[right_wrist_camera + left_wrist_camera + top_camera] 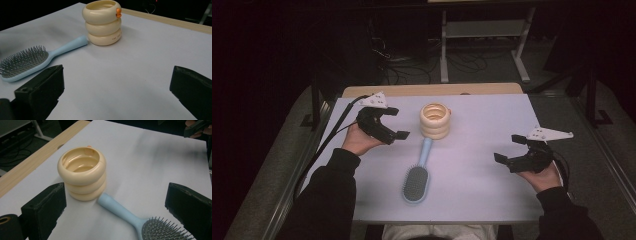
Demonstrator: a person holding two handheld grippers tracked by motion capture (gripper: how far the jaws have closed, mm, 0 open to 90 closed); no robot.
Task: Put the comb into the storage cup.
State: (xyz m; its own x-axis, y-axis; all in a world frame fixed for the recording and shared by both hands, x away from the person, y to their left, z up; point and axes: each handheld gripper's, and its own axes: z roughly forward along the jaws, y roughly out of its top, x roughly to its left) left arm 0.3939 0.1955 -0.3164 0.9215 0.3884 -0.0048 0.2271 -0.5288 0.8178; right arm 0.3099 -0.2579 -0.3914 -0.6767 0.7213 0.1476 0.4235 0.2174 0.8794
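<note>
Hovering pre-grasp, nothing held. Left gripper [391, 123] jaws spread wide, just left of cream ringed cup [435, 121], near mid-back of white mat [492, 120]. Right gripper [508, 150] jaws spread too, well apart at right side. Blue hairbrush [417, 176] lies bristles up, handle tip touching cup base. Judging approach step. Next move likely: left gripper closes in on cup or brush handle, needs clean straddle without knocking cup.

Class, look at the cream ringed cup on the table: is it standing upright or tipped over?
Upright. The cup rests on its base with its open mouth facing up; the hairbrush handle tip reaches its foot.
</note>
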